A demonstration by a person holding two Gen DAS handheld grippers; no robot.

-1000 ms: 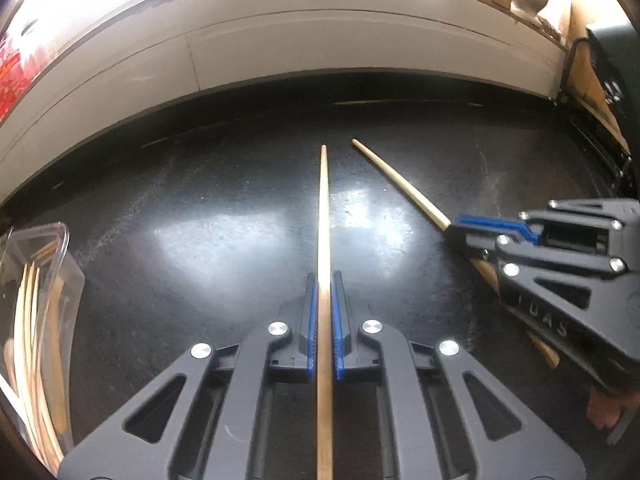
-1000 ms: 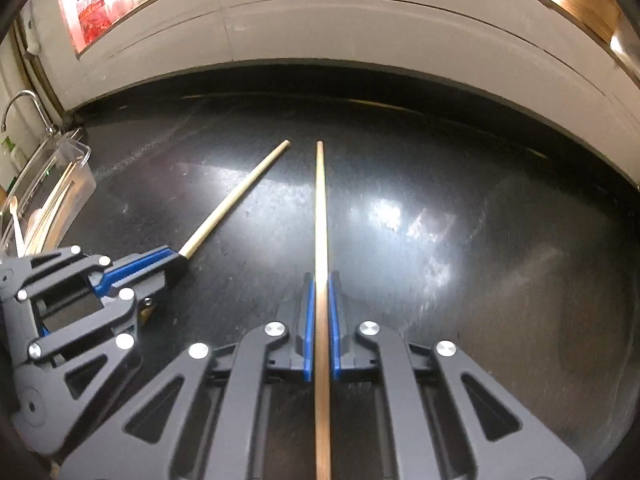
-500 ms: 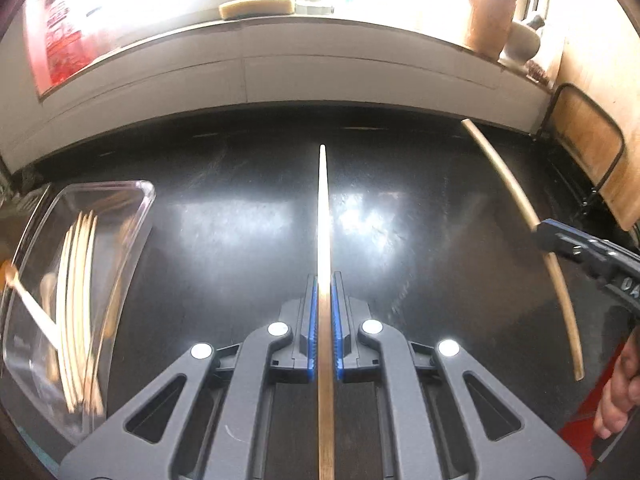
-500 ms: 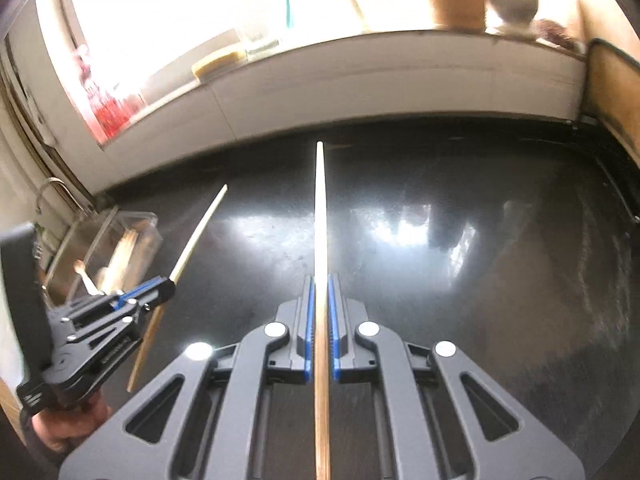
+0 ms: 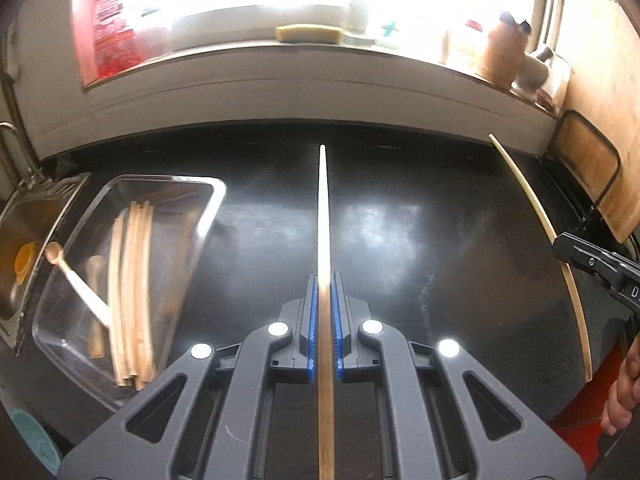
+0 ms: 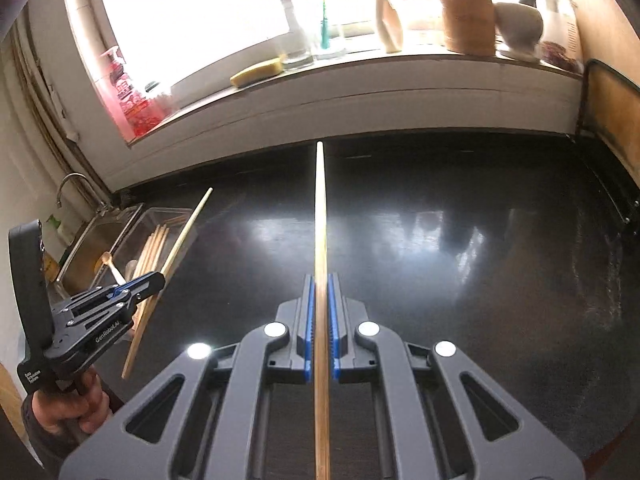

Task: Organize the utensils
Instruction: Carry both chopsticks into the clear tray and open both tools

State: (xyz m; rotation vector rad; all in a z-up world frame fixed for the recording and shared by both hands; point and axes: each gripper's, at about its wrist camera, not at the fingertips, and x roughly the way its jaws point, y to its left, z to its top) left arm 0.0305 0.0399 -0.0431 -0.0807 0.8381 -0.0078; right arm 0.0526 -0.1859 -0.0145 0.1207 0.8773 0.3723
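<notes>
1. The left gripper [image 5: 325, 280] is clamped on a wooden chopstick [image 5: 323, 216], which runs straight out between the blue pads [image 5: 311, 316] toward the far wall.
2. The right gripper [image 6: 320, 280] is likewise closed on a second chopstick [image 6: 320, 208], held along its length and pointing at the far edge of the counter.
3. Both chopsticks are held up off the black countertop [image 5: 440, 248]; neither tip touches it.
4. In the left wrist view the right gripper's tip shows at the right edge, with its chopstick a pale curved line beside it.
5. A clear plastic container [image 5: 208, 216] sits at the left of the counter, just beside the sink [image 5: 24, 232].
6. Inside it lie a bundle of chopsticks [image 5: 132, 280] and a small wooden spoon [image 5: 76, 280] leaning over its left rim.
7. On the far windowsill stand a yellow sponge [image 6: 258, 69], a wooden canister [image 6: 466, 20] and a white mortar with pestle [image 6: 518, 24].
8. A hand [image 6: 68, 412] grips the left gripper's handle at the near left.
</notes>
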